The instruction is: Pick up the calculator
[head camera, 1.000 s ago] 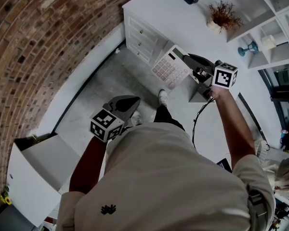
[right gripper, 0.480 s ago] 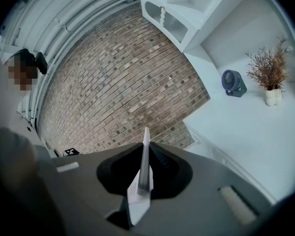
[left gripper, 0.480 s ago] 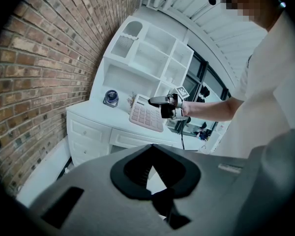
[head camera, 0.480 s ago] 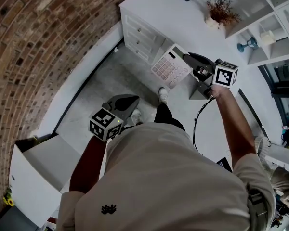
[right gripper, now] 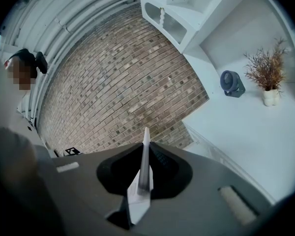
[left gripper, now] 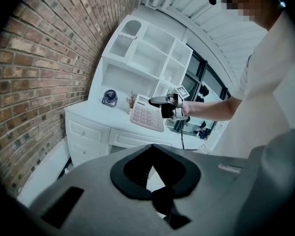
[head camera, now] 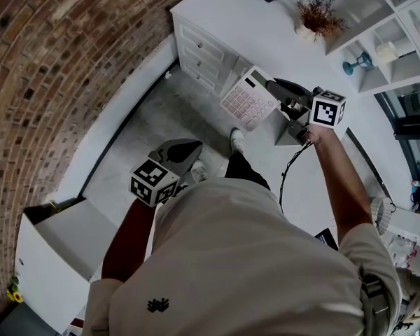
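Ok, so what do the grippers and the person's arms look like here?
Both are dark grey wedges: the left claw and right claw each carry a white cube with black square markers. A black cable hangs from the right one. The person wears a beige short-sleeved shirt.

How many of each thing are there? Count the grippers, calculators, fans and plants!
Grippers: 2 (left gripper, right gripper)
Calculator: 1
Fan: 1
Plant: 1
Total: 5
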Demonstrator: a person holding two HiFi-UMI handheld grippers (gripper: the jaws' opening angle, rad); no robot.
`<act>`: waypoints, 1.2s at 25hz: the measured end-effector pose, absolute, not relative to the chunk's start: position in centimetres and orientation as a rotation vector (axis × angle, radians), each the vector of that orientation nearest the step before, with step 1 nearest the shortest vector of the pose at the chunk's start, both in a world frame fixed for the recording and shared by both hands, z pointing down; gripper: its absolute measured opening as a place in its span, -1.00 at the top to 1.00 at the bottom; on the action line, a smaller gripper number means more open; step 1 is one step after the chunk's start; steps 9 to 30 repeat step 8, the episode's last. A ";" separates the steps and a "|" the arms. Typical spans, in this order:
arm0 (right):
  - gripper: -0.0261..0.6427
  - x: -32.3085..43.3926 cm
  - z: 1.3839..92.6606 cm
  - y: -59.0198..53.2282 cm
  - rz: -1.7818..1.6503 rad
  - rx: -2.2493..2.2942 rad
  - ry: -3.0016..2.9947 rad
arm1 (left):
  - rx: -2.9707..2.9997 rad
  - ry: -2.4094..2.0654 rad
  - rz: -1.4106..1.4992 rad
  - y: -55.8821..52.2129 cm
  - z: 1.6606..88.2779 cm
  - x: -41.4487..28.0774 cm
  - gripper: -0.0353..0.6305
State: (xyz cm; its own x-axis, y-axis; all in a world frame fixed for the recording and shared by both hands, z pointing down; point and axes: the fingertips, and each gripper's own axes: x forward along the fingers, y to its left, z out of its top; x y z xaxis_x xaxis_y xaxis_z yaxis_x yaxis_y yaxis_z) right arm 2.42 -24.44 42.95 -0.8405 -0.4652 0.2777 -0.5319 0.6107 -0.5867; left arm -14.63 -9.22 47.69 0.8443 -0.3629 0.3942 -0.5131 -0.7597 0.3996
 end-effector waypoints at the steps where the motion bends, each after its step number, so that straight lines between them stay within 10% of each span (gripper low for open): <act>1: 0.76 2.3 43.0 -24.6 1.046 0.847 -2.730 | 2.516 -0.643 0.403 -9.4 47.7 -14.8 0.88; 30: 0.76 1.7 43.3 -25.4 1.048 0.844 -2.721 | 2.507 -0.663 0.388 -10.4 48.1 -15.3 0.88</act>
